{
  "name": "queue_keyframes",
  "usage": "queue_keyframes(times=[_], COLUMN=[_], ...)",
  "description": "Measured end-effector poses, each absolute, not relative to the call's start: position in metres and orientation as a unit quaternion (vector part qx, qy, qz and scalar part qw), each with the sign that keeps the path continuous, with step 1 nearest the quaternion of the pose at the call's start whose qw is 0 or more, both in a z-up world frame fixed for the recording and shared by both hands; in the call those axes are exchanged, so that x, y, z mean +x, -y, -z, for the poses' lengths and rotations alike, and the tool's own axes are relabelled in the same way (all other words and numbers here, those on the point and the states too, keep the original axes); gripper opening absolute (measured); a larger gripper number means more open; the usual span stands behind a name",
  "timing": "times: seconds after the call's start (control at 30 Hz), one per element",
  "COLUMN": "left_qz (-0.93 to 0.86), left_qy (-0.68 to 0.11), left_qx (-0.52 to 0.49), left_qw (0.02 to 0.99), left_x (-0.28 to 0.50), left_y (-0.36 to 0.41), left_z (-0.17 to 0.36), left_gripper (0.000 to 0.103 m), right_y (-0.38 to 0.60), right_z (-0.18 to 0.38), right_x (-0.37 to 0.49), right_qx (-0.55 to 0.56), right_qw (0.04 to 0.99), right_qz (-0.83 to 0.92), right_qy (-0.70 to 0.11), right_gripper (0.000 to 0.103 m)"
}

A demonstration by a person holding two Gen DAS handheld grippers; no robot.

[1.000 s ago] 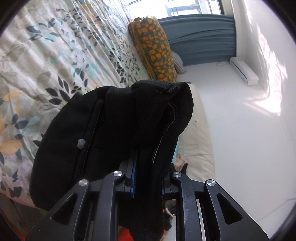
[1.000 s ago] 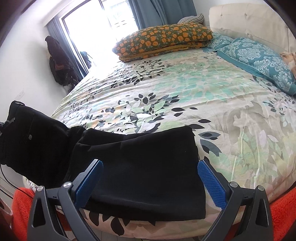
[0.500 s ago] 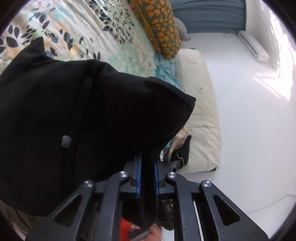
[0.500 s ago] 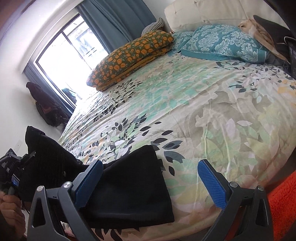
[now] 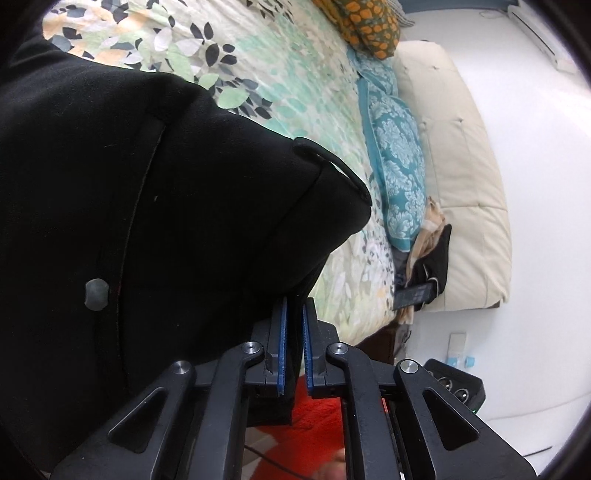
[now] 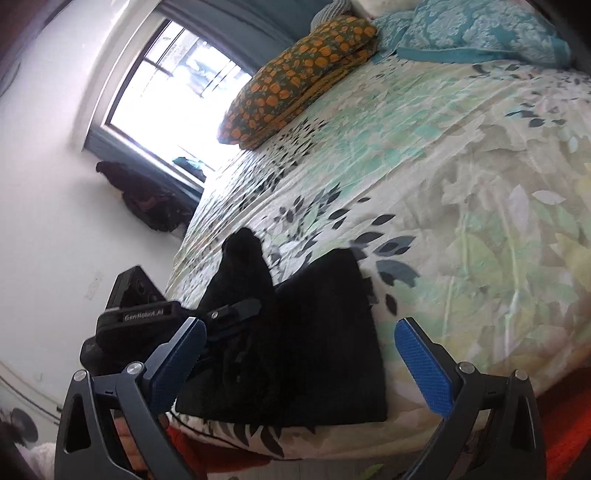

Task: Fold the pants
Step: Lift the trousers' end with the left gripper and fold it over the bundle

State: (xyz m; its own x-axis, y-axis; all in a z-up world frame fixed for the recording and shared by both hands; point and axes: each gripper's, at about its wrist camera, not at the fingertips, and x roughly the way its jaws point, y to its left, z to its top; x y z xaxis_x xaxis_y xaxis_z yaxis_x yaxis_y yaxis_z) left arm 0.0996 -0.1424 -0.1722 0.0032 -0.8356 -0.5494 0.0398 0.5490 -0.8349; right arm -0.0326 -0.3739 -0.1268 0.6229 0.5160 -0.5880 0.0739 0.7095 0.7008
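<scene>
The black pants [image 5: 147,229] fill the left of the left wrist view, with a grey button [image 5: 96,293] showing. My left gripper [image 5: 293,325] is shut on a fold of the pants' waist end and holds it lifted above the bed edge. In the right wrist view the rest of the pants [image 6: 325,339] lies flat on the floral bedspread [image 6: 461,192] near the front edge. The lifted part rises at the left beside the left gripper's body [image 6: 144,317]. My right gripper [image 6: 299,365] is open and empty, hovering just in front of the flat part.
An orange-patterned pillow [image 6: 295,77] and a teal pillow [image 6: 480,29] lie at the head of the bed. A cream headboard [image 5: 458,177], a phone and dark items [image 5: 424,280] lie at the bed's far side. A red rug [image 5: 314,435] covers the floor below.
My left gripper has carried the lifted waist end further over the bed toward the right gripper. The right gripper has tilted and stays open over the flat pants.
</scene>
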Motion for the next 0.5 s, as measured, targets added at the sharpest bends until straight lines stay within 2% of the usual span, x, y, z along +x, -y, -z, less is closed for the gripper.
queue_keyframes(times=[0.07,0.1,0.17,0.2,0.37,0.5], left_qz=[0.385,0.390,0.392,0.389,0.365,0.316], left_qy=[-0.627,-0.634,-0.625,-0.610,-0.557,-0.533], left_qx=[-0.305,-0.277,-0.241,-0.243,-0.258,-0.246], left_qw=[0.605,0.608,0.631,0.646,0.700,0.745], left_x=[0.099,0.097,0.094,0.093,0.087,0.085], left_y=[0.154,0.160,0.162,0.153,0.074,0.003], left_z=[0.166,0.160,0.148,0.139,0.104,0.098], left_gripper=[0.005,0.011,0.065,0.070,0.070,0.070], right_y=[0.346,0.333,0.316,0.313,0.329,0.339], right_z=[0.134,0.136,0.142,0.145,0.145,0.155], right_x=[-0.027,-0.023,-0.017,-0.015,-0.020,-0.012], right_qx=[0.324,0.303,0.266,0.257,0.286,0.296], right_qw=[0.823,0.824,0.826,0.826,0.829,0.823], right_qz=[-0.167,-0.174,-0.175,-0.171,-0.150,-0.120], right_qy=[-0.435,-0.447,-0.466,-0.471,-0.456,-0.470], right_gripper=[0.102,0.102,0.102,0.102,0.102,0.102])
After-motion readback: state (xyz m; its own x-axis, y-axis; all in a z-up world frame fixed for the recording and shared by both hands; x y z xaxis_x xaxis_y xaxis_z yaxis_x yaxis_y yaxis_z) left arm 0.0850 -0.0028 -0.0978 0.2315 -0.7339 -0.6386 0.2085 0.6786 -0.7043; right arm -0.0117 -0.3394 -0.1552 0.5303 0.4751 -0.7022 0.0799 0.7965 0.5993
